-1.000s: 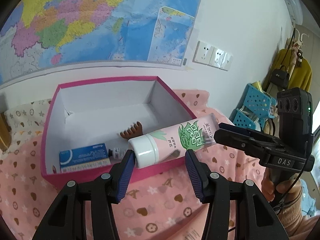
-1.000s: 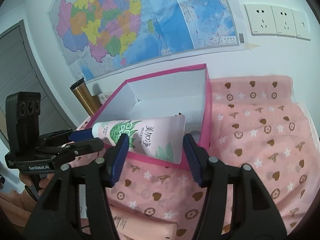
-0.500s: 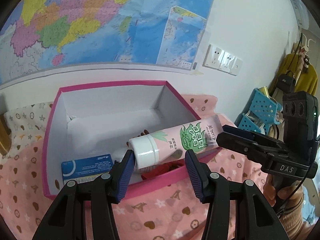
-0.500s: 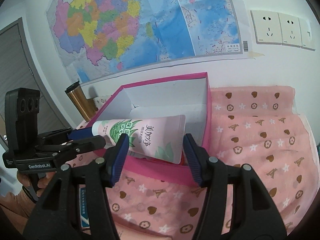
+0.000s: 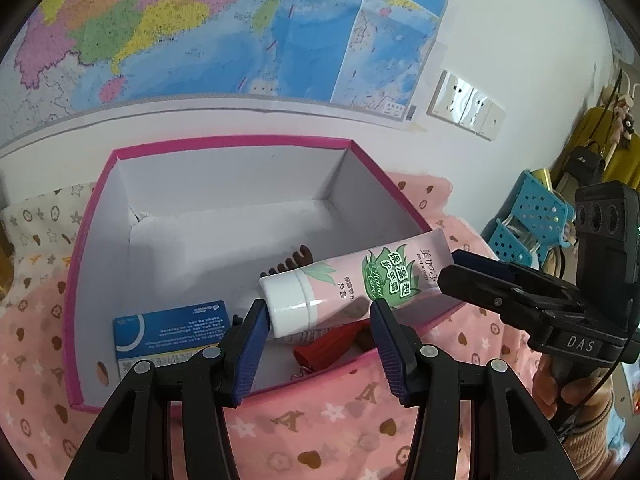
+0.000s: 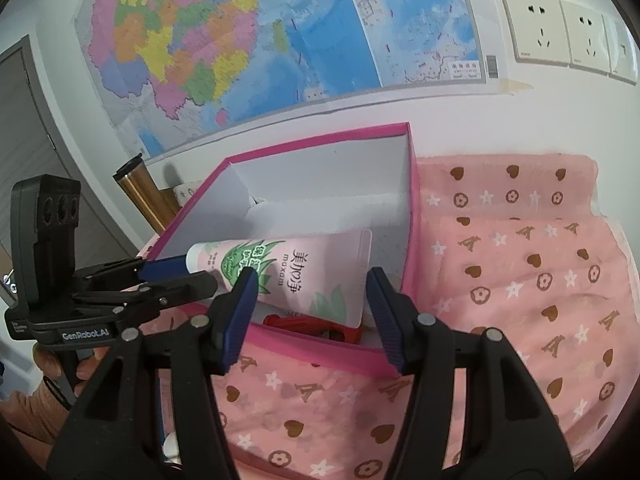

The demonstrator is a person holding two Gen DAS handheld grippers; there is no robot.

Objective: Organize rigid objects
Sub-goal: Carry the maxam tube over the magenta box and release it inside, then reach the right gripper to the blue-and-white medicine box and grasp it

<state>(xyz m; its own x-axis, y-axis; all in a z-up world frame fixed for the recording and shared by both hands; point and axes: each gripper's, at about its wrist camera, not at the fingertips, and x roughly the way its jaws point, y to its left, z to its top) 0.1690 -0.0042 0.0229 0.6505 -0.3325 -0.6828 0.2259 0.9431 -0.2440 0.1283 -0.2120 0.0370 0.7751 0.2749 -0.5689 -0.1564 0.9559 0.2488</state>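
Observation:
A pink hand cream tube (image 5: 360, 276) with a white cap hangs over the near part of an open pink box (image 5: 224, 143) that is white inside. My left gripper (image 5: 318, 320) is shut on the cap end. My right gripper (image 6: 310, 292) is shut on the flat crimped end of the tube (image 6: 304, 272). Each gripper shows in the other's view: the right gripper (image 5: 448, 276) at right, the left gripper (image 6: 188, 276) at left. In the box lie a blue carton (image 5: 172, 328), a brown comb (image 5: 292, 262) and a red object (image 5: 332, 344), partly hidden by the tube.
The box stands on a pink patterned cloth (image 6: 520, 280) against a wall with a map (image 6: 240, 40) and sockets (image 6: 560, 32). A gold tumbler (image 6: 144, 196) stands left of the box. Blue baskets (image 5: 532, 216) are off to the right.
Both grippers have carried the tube forward from in front of the box to over its near part and slightly lower. Both grips are unchanged.

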